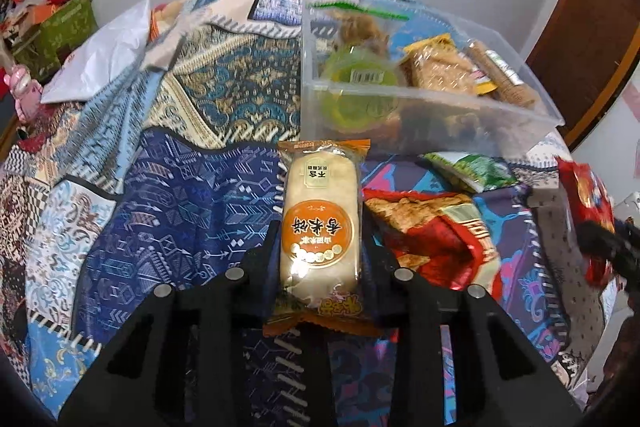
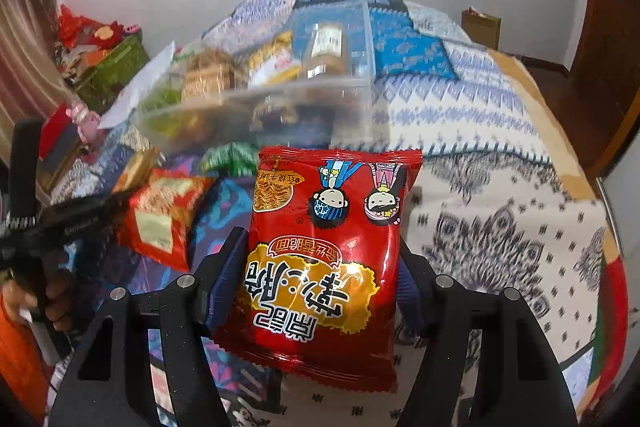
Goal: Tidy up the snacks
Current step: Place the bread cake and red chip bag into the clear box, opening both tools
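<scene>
Left hand-held gripper [image 1: 320,251] was clamped tight on the rice cracker pack [image 1: 320,223], held lengthwise so it would drop straight into the clear bin [image 1: 420,103] ahead on the bed [image 1: 180,187]. Right hand-held gripper [image 2: 320,279] was about half open, pinching the red noodle snack bag [image 2: 328,259] by its sides, also facing the bin. Two loose packs [image 1: 436,227] lay before the bin's near wall.

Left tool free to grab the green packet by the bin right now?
Probably not. The left tool is shut on the rice cracker pack, so its jaws are occupied. The green packet lies uncovered beside the clear bin, otherwise approachable.
</scene>
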